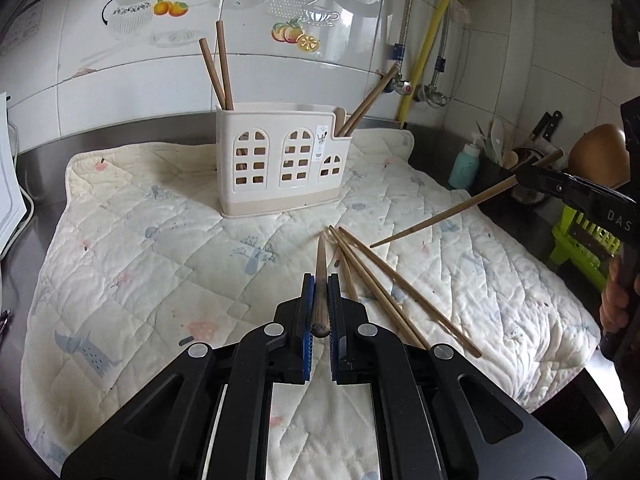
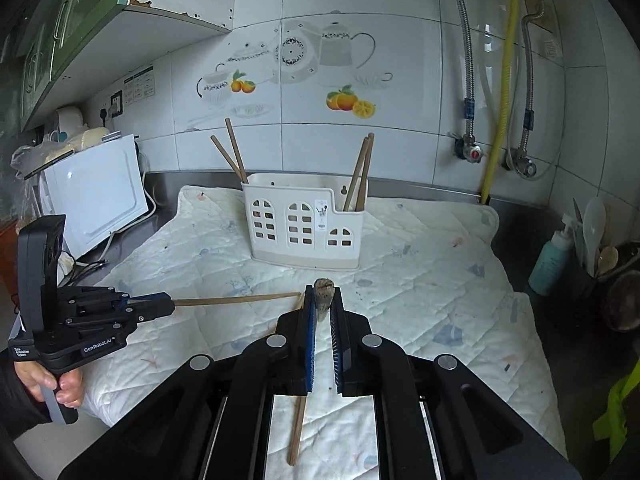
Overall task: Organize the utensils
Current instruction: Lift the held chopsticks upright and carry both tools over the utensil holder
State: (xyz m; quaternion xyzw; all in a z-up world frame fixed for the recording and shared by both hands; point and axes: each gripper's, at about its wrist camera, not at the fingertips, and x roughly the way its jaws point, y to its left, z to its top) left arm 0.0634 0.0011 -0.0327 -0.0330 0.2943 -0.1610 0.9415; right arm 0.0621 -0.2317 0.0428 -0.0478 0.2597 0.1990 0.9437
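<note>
A cream utensil holder (image 1: 280, 164) with window cut-outs stands on a quilted mat (image 1: 140, 248); two chopsticks (image 1: 218, 72) lean in its left end and two (image 1: 368, 102) in its right. My left gripper (image 1: 320, 284) is shut on a chopstick (image 1: 320, 264) pointing toward the holder. Three loose chopsticks (image 1: 380, 284) lie on the mat just right of it. My right gripper (image 2: 323, 298) is shut on a chopstick (image 2: 323, 292), end-on to its camera; it shows at the right (image 1: 448, 212) in the left wrist view. The holder (image 2: 304, 224) stands ahead.
A white appliance (image 2: 96, 192) sits at the mat's left. A teal bottle (image 2: 552, 256) and a dark pot of utensils (image 2: 608, 256) stand at the right. Pipes and valves (image 2: 472, 152) run down the tiled wall. A steel counter (image 1: 48, 160) surrounds the mat.
</note>
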